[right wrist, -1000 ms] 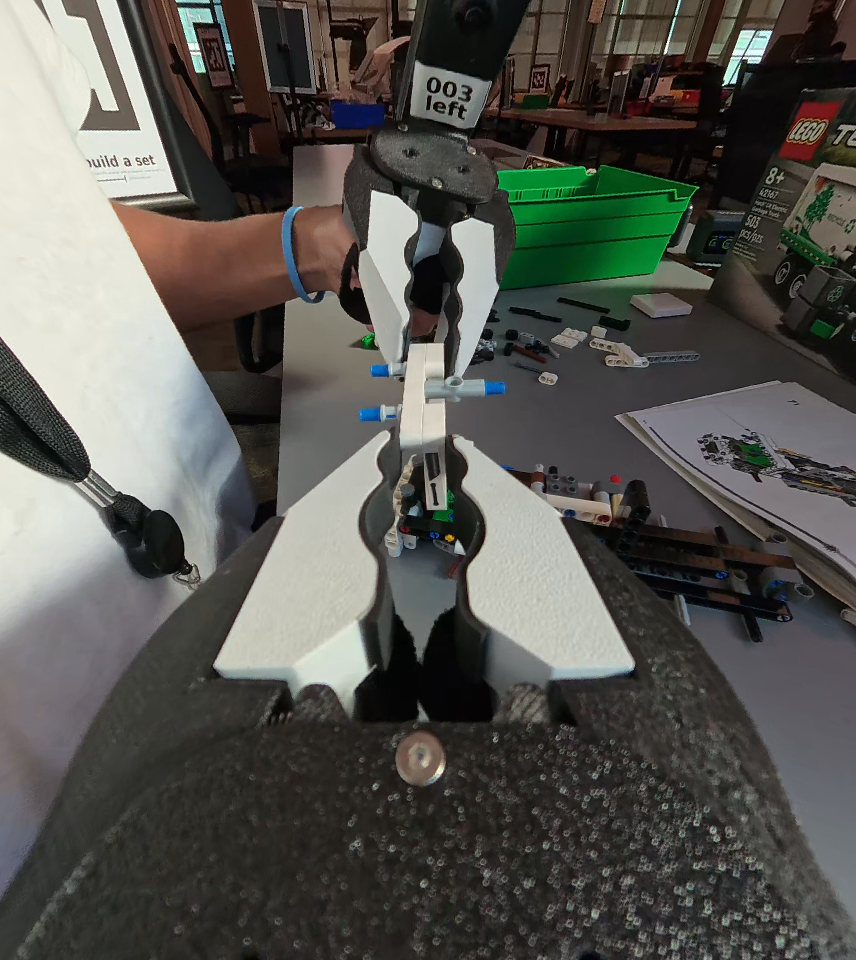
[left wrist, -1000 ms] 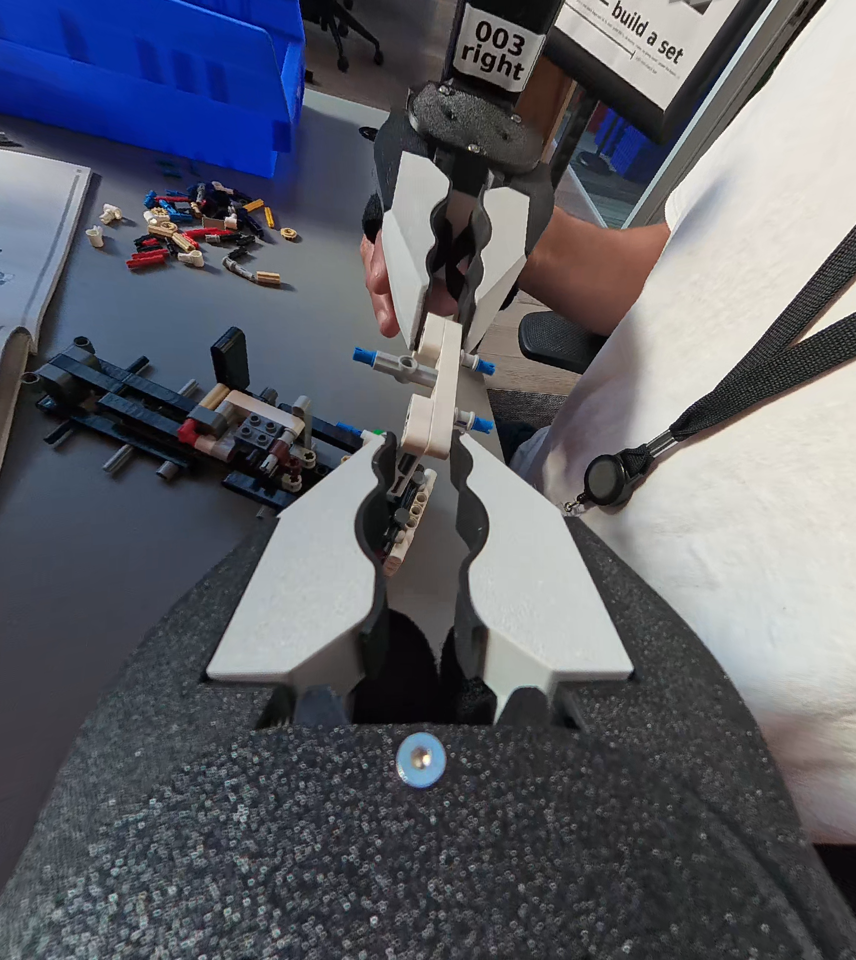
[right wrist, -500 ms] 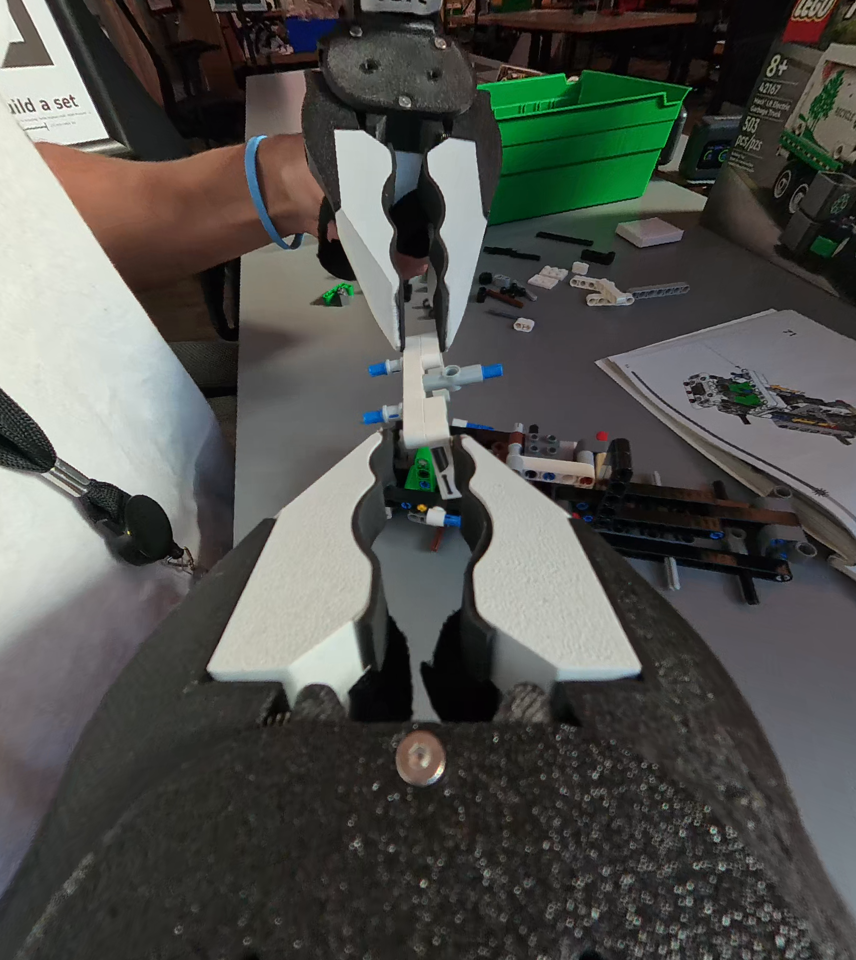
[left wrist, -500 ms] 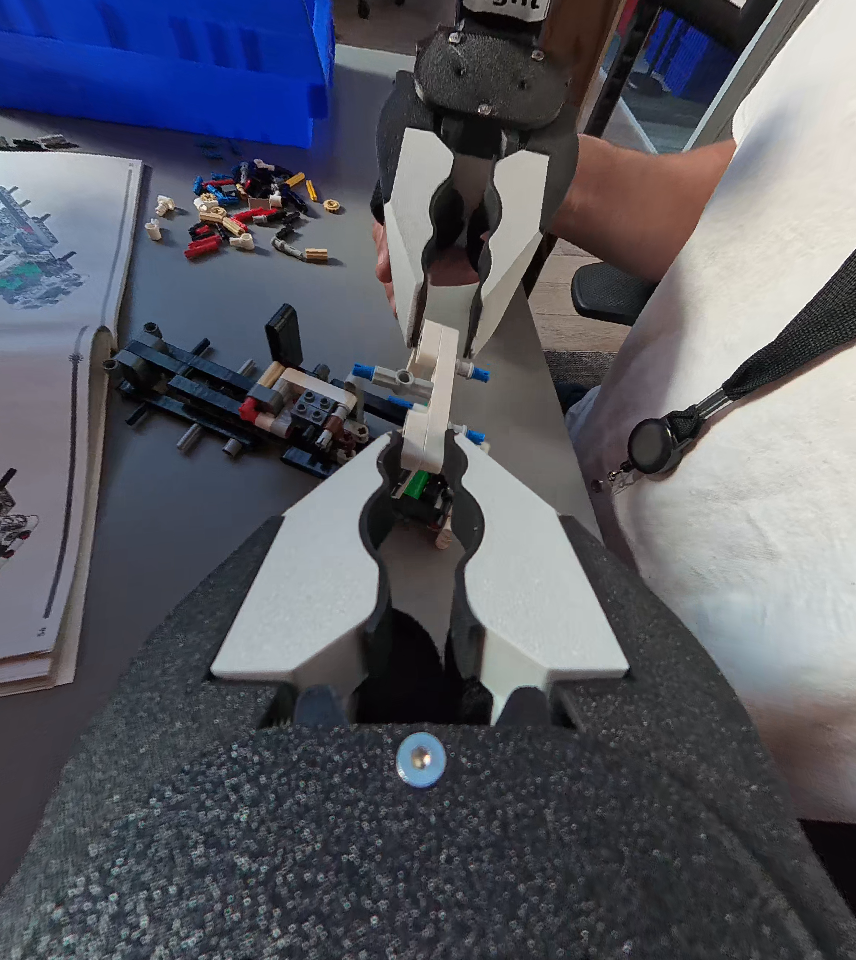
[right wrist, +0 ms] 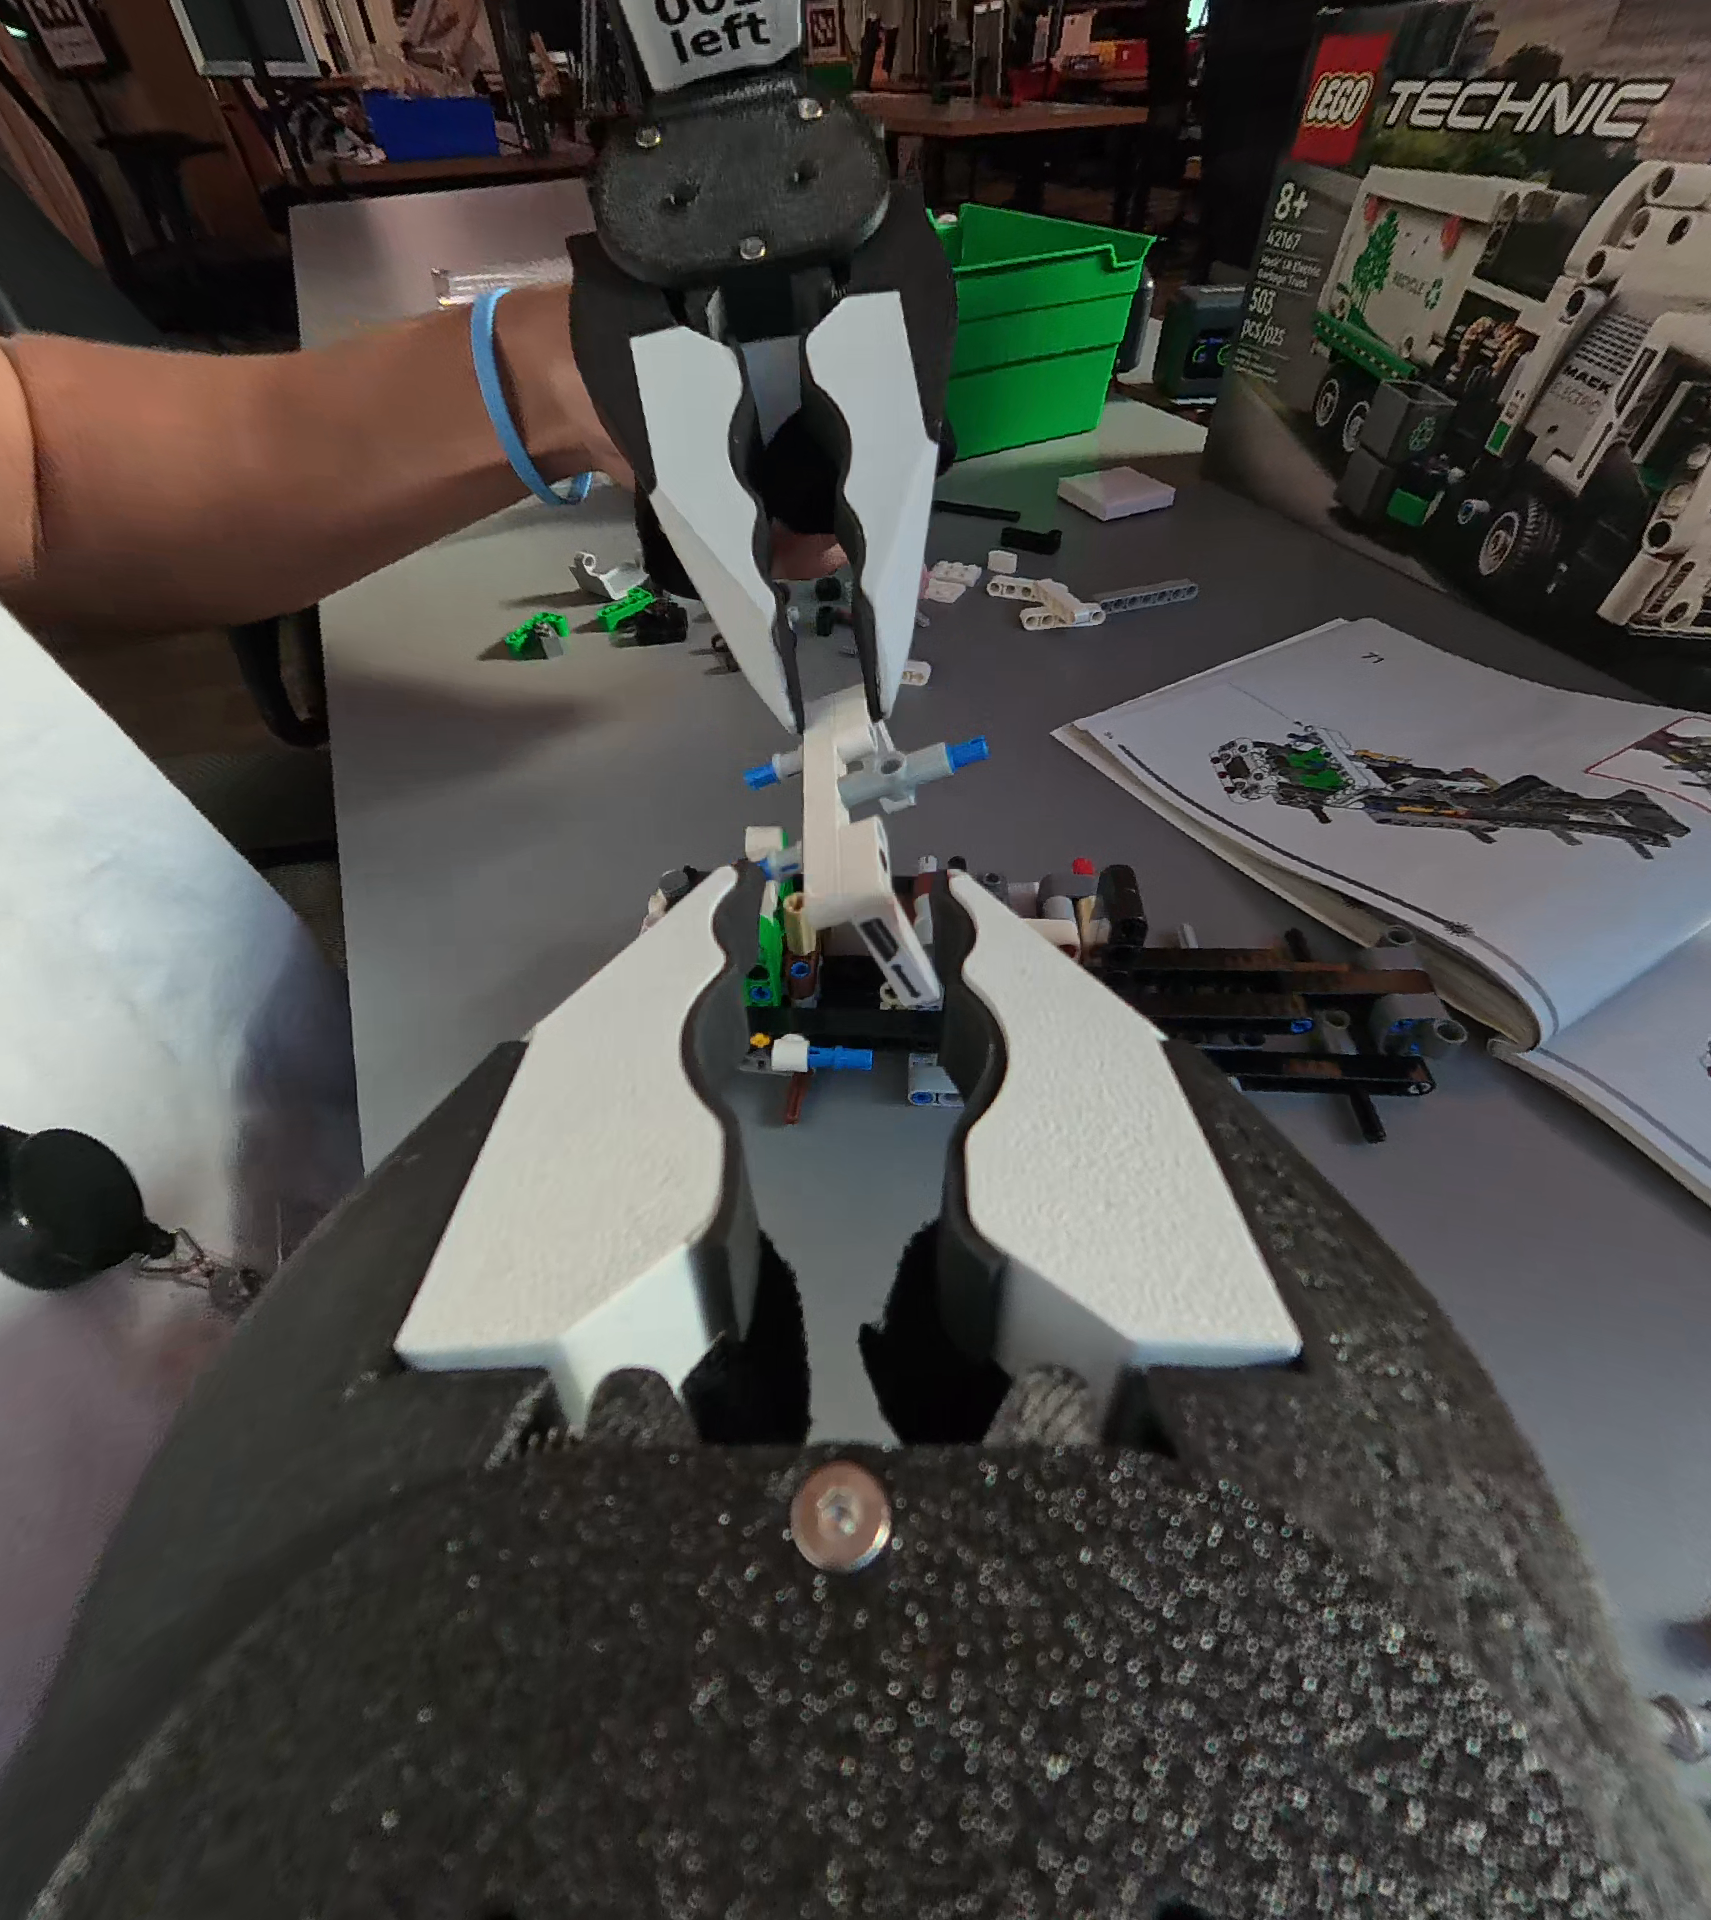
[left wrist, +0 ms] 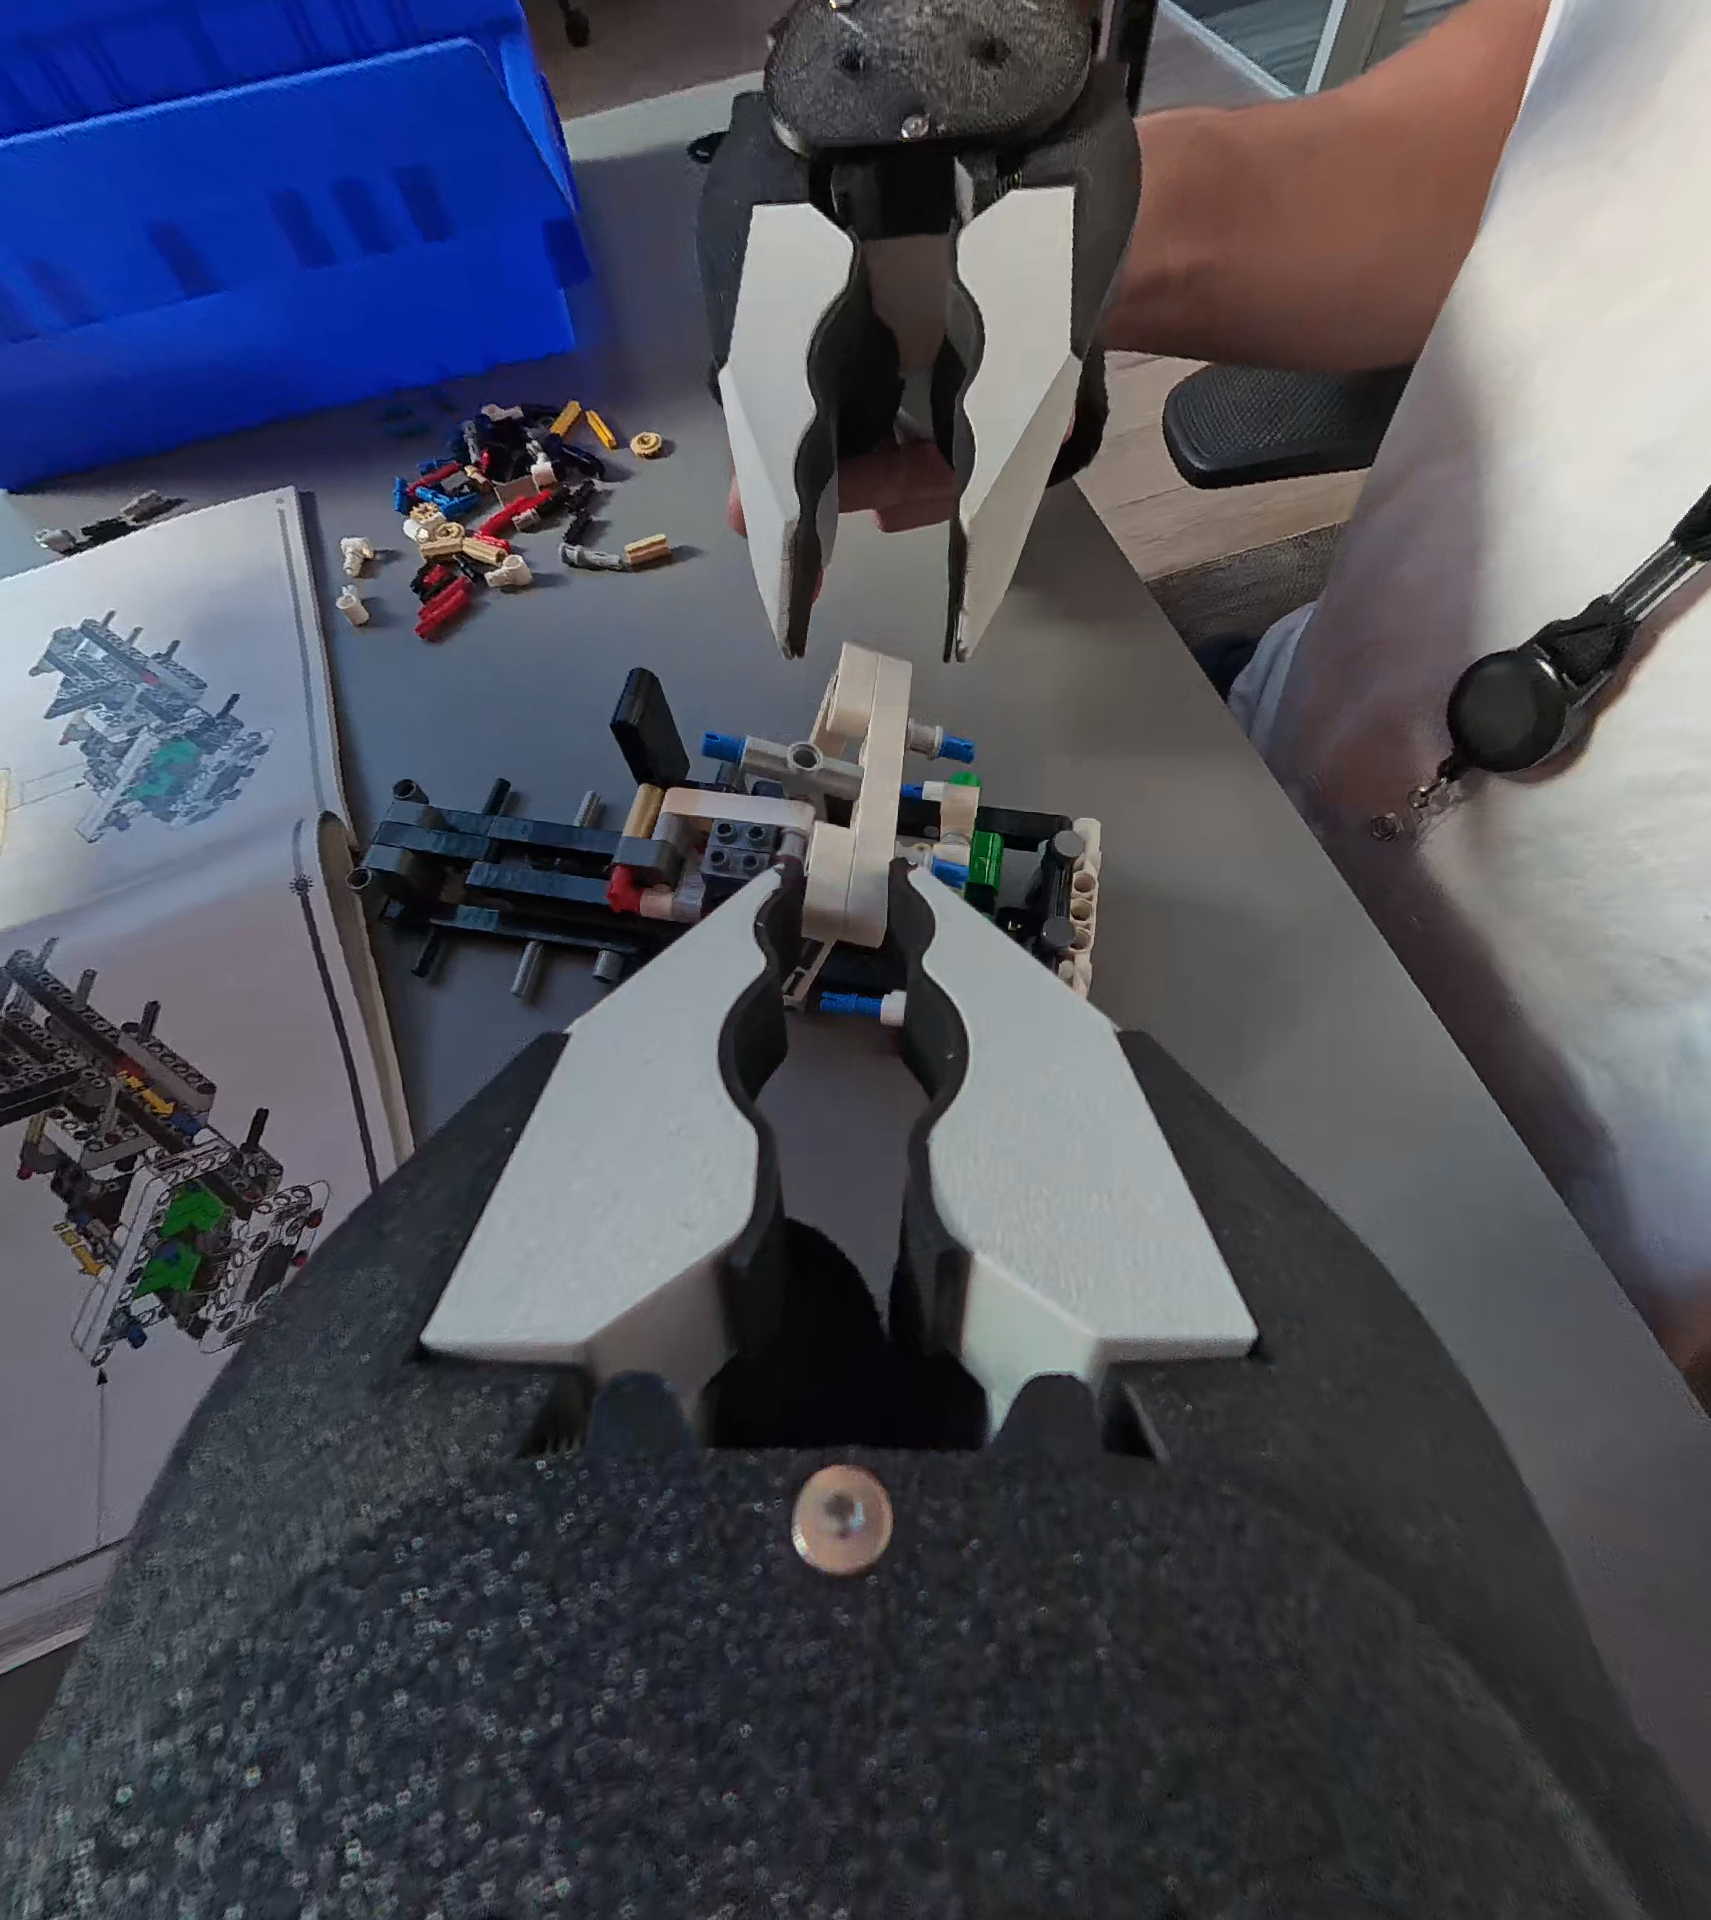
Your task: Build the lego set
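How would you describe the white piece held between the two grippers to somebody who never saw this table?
Find the open instruction booklet on the grey table; beside it lies a long black frame. At its near end one flat white beam stands upright, the only piece crossed by blue-tipped pins.

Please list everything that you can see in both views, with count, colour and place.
white beam assembly: one, white with blue pins, above the chassis
chassis: one, mostly black, table centre
instruction booklet: one, open, beside the chassis
small parts pile: many, mixed colours, near the blue bin
blue bin: at least one, table's far edge
green bin: one, far end
set box: one, upright behind the booklet
pale loose beams: several, before the green bin
table: one, grey
badge reel: one, black, on the white shirt
left gripper: fingers closed on the beam
right gripper: fingers open around the beam's other end
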